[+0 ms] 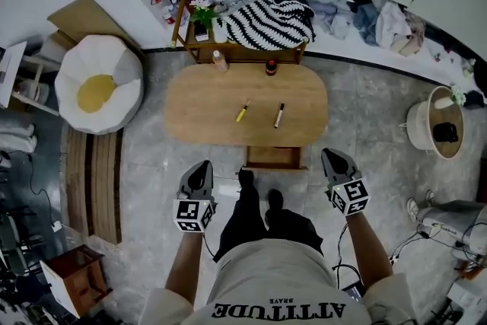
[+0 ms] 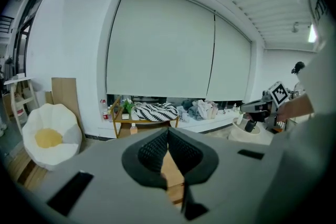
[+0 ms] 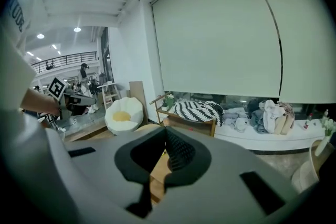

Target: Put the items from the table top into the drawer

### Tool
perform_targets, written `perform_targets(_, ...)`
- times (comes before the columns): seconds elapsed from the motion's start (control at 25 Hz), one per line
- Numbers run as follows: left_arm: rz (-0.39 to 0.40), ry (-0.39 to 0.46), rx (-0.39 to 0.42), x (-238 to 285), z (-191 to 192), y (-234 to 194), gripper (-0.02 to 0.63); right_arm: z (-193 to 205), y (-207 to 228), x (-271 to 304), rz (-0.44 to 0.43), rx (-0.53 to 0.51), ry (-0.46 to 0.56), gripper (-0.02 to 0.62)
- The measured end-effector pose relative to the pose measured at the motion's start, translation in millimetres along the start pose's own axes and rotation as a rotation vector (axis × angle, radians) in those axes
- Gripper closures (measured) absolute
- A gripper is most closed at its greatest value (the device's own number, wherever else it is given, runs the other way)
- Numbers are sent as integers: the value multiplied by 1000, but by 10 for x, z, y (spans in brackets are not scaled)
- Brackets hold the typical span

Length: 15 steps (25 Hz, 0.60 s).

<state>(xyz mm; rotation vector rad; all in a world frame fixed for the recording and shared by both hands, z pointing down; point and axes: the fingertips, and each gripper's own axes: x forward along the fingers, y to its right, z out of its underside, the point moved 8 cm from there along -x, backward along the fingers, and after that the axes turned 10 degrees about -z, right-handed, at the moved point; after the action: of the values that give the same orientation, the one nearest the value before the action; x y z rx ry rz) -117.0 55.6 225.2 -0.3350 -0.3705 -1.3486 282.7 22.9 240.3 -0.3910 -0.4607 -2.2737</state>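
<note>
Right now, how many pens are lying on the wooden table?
2. A yellow pen lies near the middle of the wooden table, and a dark pen lies just to its right, apart from it. Nothing on the table top could hide another.

On table [image 1: 198, 118], left pen [image 1: 242, 111] beside right pen [image 1: 279, 116], drawer [image 1: 274, 157] at near edge — shelf [image 1: 243, 52] behind.

Beanbag chair [image 1: 99, 84]: white, yellow centre, on floor at left.
Striped cushion [image 1: 270, 19]: black-and-white, on wooden rack [image 1: 243, 52].
Clothes heap [image 1: 365, 15]: along window ledge.
Round basket [image 1: 437, 125]: floor, right.
</note>
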Motion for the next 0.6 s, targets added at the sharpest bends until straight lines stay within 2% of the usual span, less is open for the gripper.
perform_targets(0.36,63,-22,12,745,161,-492,584,156,36,801,41,24,-91,580)
perform_targets(0.52,184,-3,-13,1024,304,-575,584,309,40,1177,-8,59,-118,580)
perform_targets(0.6,209,-11,4,1127,444,-625,585,418,-3,1372,-13,63,-136,580)
